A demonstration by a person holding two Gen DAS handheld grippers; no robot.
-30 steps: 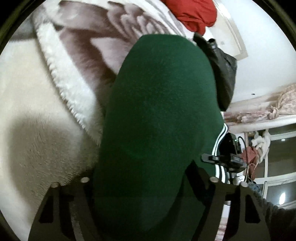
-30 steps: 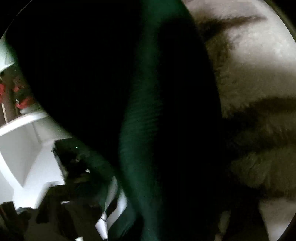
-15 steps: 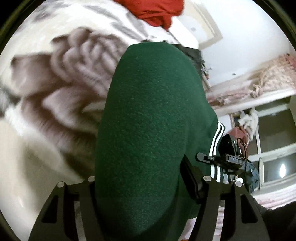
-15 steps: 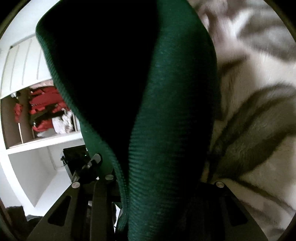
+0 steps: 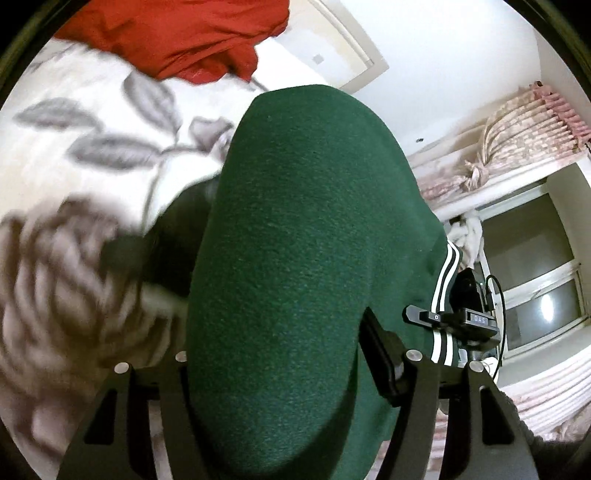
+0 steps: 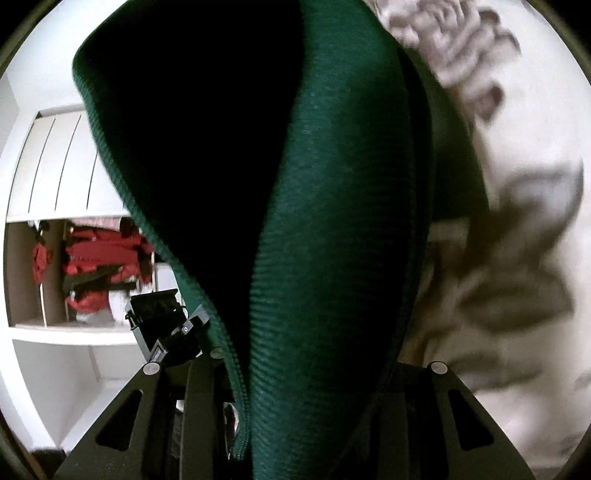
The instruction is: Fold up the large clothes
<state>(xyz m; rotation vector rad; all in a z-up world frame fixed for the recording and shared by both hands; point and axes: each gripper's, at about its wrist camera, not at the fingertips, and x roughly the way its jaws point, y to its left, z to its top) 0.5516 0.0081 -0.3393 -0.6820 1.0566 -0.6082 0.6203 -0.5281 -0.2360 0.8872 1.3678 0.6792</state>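
A dark green garment with white stripes on one edge fills the middle of the left wrist view, bunched between my left gripper's fingers. In the right wrist view the same green garment shows a ribbed edge, and my right gripper is shut on it. Both grippers hold the cloth lifted above a white blanket with grey flowers. The fingertips are hidden by fabric.
A red cloth lies at the far end of the blanket. A window with pink curtains is at the right. White shelves with red clothes stand at the left in the right wrist view. The other gripper shows there.
Both grippers have risen and tilted up with the green garment. More of the room, window and shelves shows, and the blanket has dropped lower in view.
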